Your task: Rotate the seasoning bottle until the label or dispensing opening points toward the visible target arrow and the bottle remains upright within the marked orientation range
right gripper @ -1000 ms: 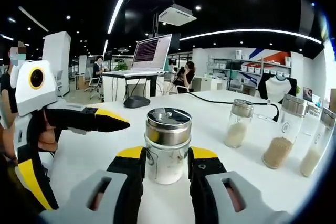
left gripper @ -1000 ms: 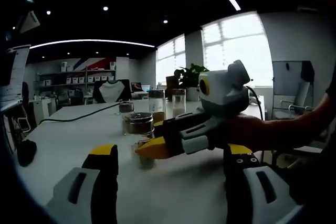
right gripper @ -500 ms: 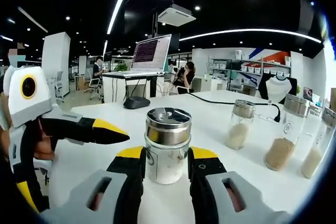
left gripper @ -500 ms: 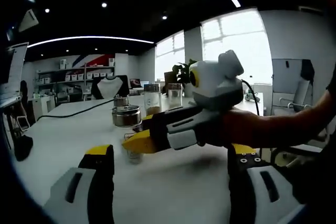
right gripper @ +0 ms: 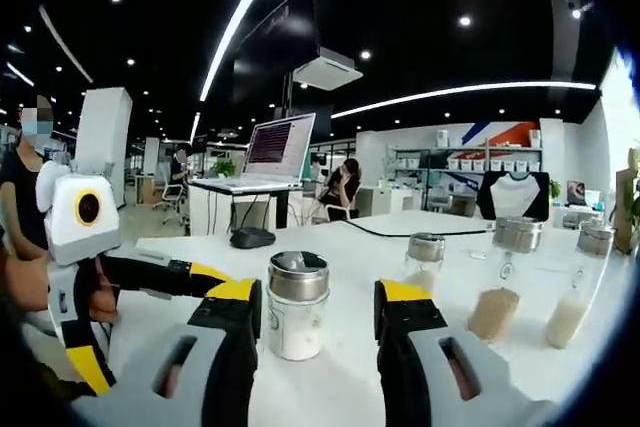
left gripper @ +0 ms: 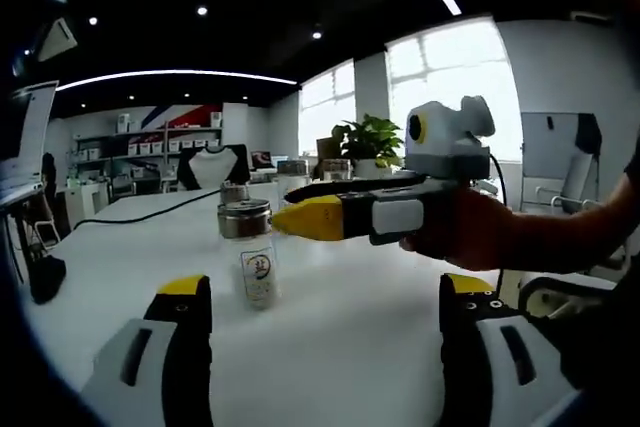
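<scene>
though label's unreadable, seasoning bottle upright btwn parted right gripper fingers

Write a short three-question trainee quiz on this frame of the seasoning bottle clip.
1. True or false: the right gripper is clamped on the seasoning bottle.
2. The bottle's lid is: A metal, B cork, C red plastic.
3. What does the bottle stand on?

Key
1. False; the jaws stand open and the bottle stands free on the table.
2. A.
3. The white table, upright.
</scene>
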`<act>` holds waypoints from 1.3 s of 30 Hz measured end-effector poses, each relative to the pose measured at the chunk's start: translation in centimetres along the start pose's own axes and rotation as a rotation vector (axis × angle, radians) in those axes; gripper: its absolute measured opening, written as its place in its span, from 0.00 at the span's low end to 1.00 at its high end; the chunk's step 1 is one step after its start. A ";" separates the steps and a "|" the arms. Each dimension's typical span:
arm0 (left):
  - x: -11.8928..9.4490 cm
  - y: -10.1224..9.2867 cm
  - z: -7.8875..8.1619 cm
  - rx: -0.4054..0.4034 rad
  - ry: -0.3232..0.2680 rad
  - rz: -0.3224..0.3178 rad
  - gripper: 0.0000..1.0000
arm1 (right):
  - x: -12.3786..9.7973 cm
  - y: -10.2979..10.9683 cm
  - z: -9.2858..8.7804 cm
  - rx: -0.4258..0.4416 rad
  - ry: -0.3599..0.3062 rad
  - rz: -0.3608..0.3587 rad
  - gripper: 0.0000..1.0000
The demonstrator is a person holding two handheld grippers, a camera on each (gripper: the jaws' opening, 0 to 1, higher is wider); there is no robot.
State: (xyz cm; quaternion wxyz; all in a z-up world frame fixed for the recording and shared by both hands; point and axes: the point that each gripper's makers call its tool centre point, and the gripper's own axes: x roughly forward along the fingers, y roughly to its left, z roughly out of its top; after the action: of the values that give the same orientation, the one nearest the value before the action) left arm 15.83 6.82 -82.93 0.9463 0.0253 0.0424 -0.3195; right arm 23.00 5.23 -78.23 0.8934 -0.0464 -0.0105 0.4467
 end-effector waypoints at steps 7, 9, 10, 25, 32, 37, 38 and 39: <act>-0.1 -0.9 0.7 0.017 -0.030 -0.017 1.00 | 0.2 -3.4 -0.3 0.022 0.032 -0.055 0.47; -0.1 -1.0 0.8 0.012 -0.040 -0.018 1.00 | 0.6 -4.1 -0.6 0.030 0.039 -0.065 0.48; 0.0 -1.0 0.8 0.010 -0.043 -0.019 1.00 | 0.8 -4.5 -0.9 0.038 0.049 -0.073 0.47; 0.2 -1.3 0.6 -0.017 -0.050 -0.017 1.00 | 4.3 -6.9 -2.3 0.041 0.076 -0.175 0.34; 0.2 -1.4 0.8 -0.020 -0.059 -0.025 1.00 | 5.9 -8.2 -3.4 -0.003 0.134 -0.209 0.35; 0.1 -1.3 0.7 -0.030 -0.061 -0.025 1.00 | 6.8 -8.6 -3.2 -0.016 0.136 -0.213 0.34; 0.1 -1.2 0.8 -0.031 -0.063 -0.024 1.00 | 7.1 -8.8 -3.2 -0.023 0.142 -0.218 0.34; 0.1 -1.1 0.8 -0.033 -0.066 -0.023 1.00 | 7.3 -9.1 -3.5 -0.030 0.167 -0.228 0.34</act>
State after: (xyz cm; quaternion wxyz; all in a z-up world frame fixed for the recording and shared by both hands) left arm 15.28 5.83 -82.16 0.9438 -0.0015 0.0168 -0.3301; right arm 34.92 5.39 -81.04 0.9354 -0.0950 0.0519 0.3365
